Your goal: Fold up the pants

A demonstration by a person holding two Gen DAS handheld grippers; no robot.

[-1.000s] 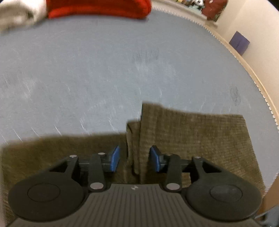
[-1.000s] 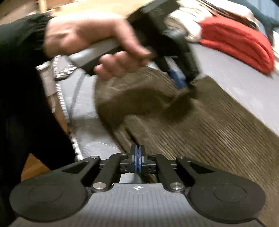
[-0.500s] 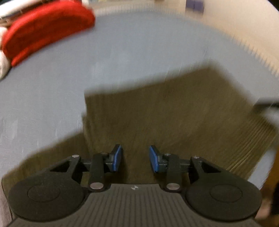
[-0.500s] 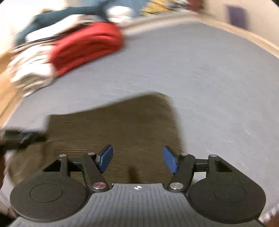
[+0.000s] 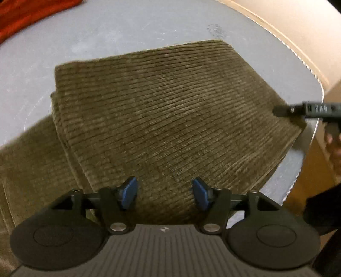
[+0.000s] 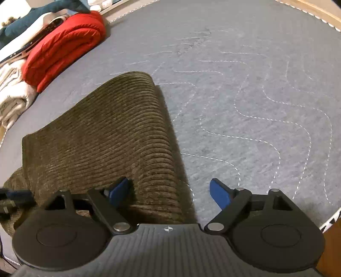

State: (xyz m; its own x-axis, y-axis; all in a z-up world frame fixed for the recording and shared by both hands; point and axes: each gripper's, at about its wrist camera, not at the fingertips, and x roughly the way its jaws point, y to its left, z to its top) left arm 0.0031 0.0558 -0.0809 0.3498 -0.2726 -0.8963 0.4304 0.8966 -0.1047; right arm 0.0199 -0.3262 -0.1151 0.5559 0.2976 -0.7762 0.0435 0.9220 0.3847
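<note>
At the bottom of the left wrist view the left gripper (image 5: 164, 192) stands with its jaws apart; they have just been opening, and nothing is pinched — the blue pads (image 5: 130, 191) hang over the near edge of the pants (image 5: 162, 119) without pressing on the cloth. The pants, olive corduroy, lie folded on the grey mat (image 5: 127, 32), filling the middle of the frame, with a lower layer running off to the lower left. At the right edge the tip of the right gripper (image 5: 283, 110) sits at the pants' right corner; whether it touches the cloth cannot be told. A red cloth (image 5: 25, 12) shows in the upper left corner.

In the right wrist view the right gripper (image 6: 170, 194) is wide open, its jaws having just been opening too. The pants' (image 6: 106, 136) right edge runs up between them — the left pad over the cloth, the right pad over bare mat (image 6: 255, 95), neither gripping. Beyond, in the upper left, the red cloth (image 6: 64, 49) lies folded beside a pile of pale and teal laundry (image 6: 19, 42).
</note>
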